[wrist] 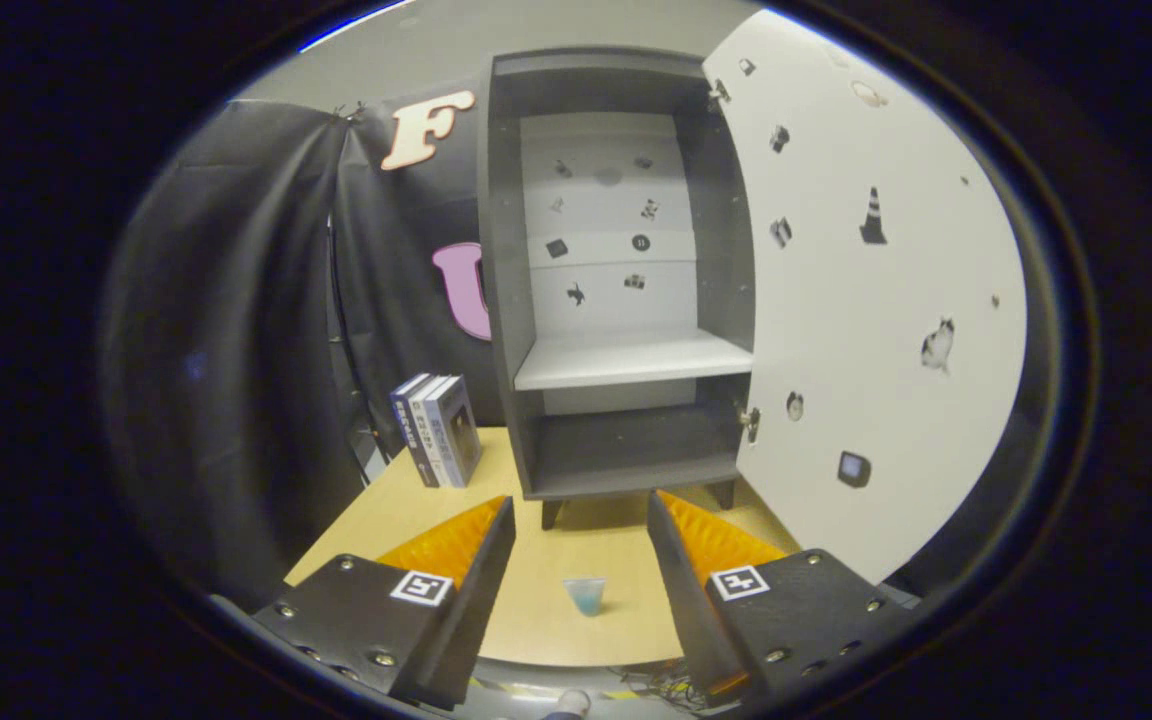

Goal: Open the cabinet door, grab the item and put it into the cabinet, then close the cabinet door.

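Observation:
A dark grey cabinet stands on short legs at the back of the wooden table. Its white door is swung wide open to the right, dotted with small stickers. Inside, a pale shelf and the lower compartment hold nothing. A small clear cup with blue liquid stands on the table between my fingers, near the table's front edge. My gripper is open, held above the table in front of the cabinet, with nothing between its fingers.
Three books stand upright on the table just left of the cabinet. Black cloth hangs along the left side and behind. The open door reaches forward over the table's right side.

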